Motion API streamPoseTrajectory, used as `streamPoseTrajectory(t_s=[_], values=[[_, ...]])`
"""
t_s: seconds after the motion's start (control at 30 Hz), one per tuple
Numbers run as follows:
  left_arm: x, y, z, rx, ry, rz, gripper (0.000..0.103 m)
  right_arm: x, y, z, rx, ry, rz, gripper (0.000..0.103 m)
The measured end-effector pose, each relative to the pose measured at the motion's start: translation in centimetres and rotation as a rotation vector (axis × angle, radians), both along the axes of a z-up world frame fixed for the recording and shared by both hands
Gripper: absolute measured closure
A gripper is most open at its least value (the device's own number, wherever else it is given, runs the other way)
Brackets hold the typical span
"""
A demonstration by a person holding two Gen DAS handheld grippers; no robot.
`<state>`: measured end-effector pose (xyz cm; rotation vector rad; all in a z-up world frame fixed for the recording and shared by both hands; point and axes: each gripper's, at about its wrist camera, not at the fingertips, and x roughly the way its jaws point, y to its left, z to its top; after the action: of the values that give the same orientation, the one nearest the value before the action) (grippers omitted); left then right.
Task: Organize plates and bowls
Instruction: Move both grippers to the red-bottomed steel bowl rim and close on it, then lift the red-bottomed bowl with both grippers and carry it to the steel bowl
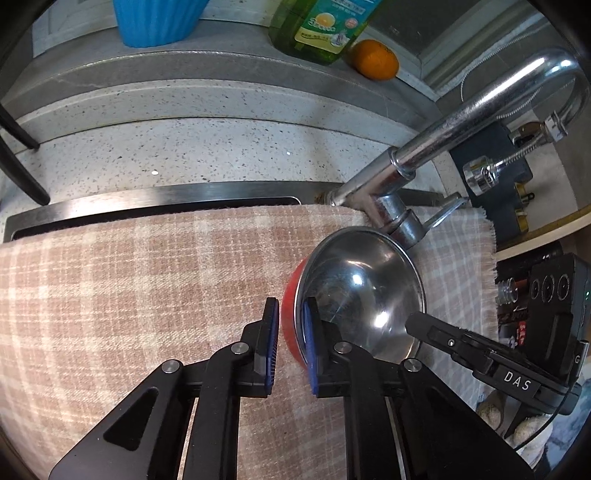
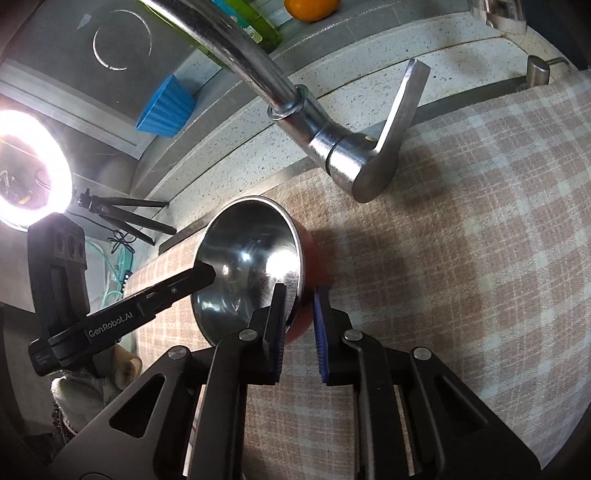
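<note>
While the bowl (image 1: pixel 364 291) hangs tilted over the checked cloth (image 1: pixel 129 288), steel inside and red outside, both claws straddle its rim from opposite sides. The left claw (image 1: pixel 290 345) has one pad inside the steel and one against the red wall; whether they truly pinch cannot be told, since a gap shows beside the outer pad. The right claw (image 2: pixel 299 325) likewise has a pad on either side of the rim, and its clamping cannot be told either. Judging by the tilt, the bowl is carried, not resting. To do this well, the two claws should move together and level the bowl before it goes down, as a thin slick rim could slip or pivot. The tap (image 1: pixel 399 173) stands just behind the bowl, so keep the rim off it. Farther back, on the ledge, stand a blue cup (image 1: pixel 155 22), a soap bottle (image 1: pixel 321 29) and an orange (image 1: pixel 375 59).
</note>
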<state>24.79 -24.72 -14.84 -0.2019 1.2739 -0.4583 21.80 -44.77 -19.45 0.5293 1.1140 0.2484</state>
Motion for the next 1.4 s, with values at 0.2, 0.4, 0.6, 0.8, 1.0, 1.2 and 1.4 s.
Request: streamPoseTrajectory(t_s=[0.2,0.4,0.6,0.8,1.0,1.2,1.4], values=[[-0.2,-0.2,0.0,0.001,0.000,0.000,0.093,0.0,0.6,0.5,-0.011,-0.002,0.014,0.089],[-1.1,0.9,0.7,-0.007,-0.012,0.012,0.093,-0.8,1.5,1.1,0.008,-0.005,0.022,0.089],[-2.9,3.0,2.8,-0.025,-0.052,0.029,0.093,-2.2,3.2,2.5,0.028,-0.027,0.051,0.089],[-5.2,5.8,4.6,-0.035,-0.084,0.054,0.093,-3.9,5.9,4.5,0.030,-0.065,0.098,0.089],[-8.1,9.0,6.9,-0.059,-0.130,0.096,0.093,-5.8,8.9,6.0,0.040,-0.088,0.150,0.089],[-11.1,12.1,8.5,-0.060,-0.177,0.139,0.093,-8.0,12.4,7.2,0.042,-0.109,0.212,0.089],[-14.4,15.7,9.2,-0.063,-0.189,0.191,0.093,-10.3,16.0,7.8,0.041,-0.115,0.283,0.089]])
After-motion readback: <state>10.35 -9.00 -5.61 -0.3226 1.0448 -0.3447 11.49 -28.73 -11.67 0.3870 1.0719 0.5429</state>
